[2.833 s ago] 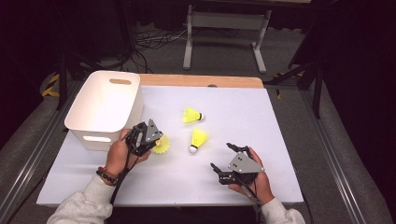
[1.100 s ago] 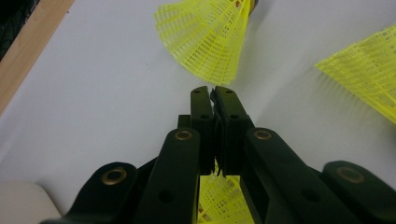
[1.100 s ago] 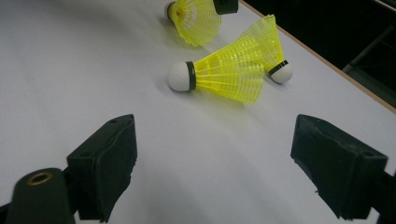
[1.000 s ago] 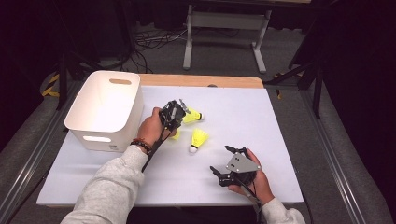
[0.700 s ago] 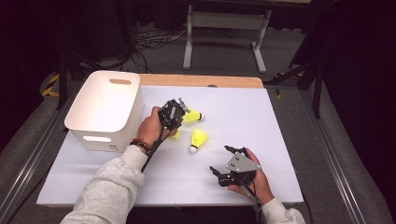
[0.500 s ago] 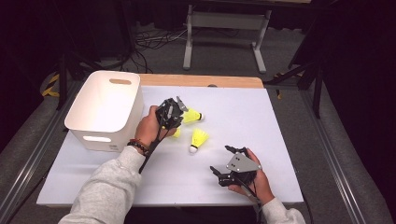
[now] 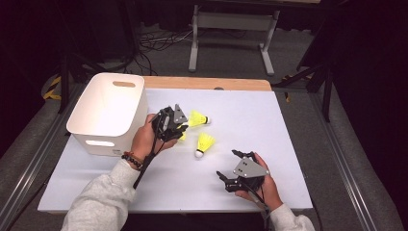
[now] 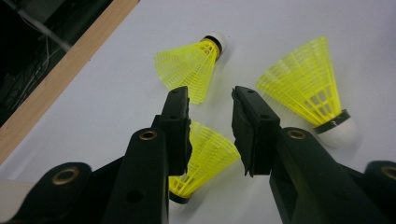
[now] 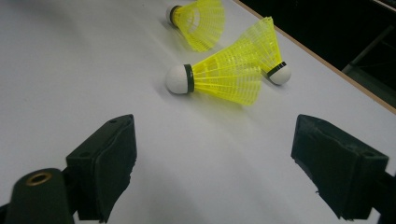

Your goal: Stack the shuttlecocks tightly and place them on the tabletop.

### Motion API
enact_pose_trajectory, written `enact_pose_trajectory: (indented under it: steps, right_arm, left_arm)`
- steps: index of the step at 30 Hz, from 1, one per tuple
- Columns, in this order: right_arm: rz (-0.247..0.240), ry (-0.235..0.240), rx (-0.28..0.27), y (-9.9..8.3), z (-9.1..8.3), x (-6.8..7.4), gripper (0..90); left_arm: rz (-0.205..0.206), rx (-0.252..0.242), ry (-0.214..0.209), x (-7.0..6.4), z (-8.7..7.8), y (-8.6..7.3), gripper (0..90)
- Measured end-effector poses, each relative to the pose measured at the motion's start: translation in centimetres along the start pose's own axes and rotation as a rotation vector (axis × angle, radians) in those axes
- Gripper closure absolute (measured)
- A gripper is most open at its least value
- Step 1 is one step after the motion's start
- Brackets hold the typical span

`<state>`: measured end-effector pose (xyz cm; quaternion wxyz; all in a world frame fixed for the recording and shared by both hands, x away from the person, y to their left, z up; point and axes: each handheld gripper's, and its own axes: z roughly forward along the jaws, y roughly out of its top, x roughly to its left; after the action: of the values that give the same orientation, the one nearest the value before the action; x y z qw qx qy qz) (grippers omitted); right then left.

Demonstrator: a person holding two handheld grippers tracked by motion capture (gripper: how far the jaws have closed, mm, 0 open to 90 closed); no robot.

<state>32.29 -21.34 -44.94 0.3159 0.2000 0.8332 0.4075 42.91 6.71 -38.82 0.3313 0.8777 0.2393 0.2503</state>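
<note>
Left gripper view: left gripper (image 8: 211, 122) jaws slightly parted above a yellow shuttlecock (image 8: 205, 158), not gripping it | right gripper (image 9: 215, 163) jaws wide apart, nothing held, over the desk (image 9: 70, 60)

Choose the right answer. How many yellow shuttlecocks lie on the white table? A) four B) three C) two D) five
B: the left gripper view shows three, one under the left gripper, whose jaws stand apart above it, one beyond, and one to the side.
</note>
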Motion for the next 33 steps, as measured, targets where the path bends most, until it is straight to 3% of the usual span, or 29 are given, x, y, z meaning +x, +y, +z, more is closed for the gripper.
enact_pose_trajectory:
  steps: [10, 12, 17, 24, 28, 33]
  right_arm:
    - [-0.003, -0.005, -0.004, 0.1, -0.1, 0.0, 14.9]
    - [-0.005, -0.008, -0.008, 0.1, -0.2, 0.0, 15.0]
    - [-0.007, -0.013, -0.025, 0.4, -0.4, 0.1, 15.1]
    - [-0.021, -0.023, -0.046, 0.7, -0.7, 0.2, 15.3]
    - [-0.022, -0.026, -0.050, 0.8, -0.7, 0.3, 15.9]
    - [-0.007, -0.028, -0.054, 0.8, -0.8, 0.2, 16.1]
  left_arm:
    - [0.030, -0.137, 0.005, -1.2, -3.2, -2.0, 60.2]
    - [0.044, -0.191, 0.008, -1.5, -4.5, -2.7, 57.1]
    - [0.057, -0.237, 0.006, -2.0, -6.1, -3.8, 55.1]
    - [0.102, -0.286, -0.009, -2.7, -7.6, -5.4, 48.4]
    - [0.115, -0.302, 0.017, -2.9, -7.8, -6.6, 43.5]
    - [0.106, -0.295, -0.001, -2.8, -7.6, -8.2, 35.4]
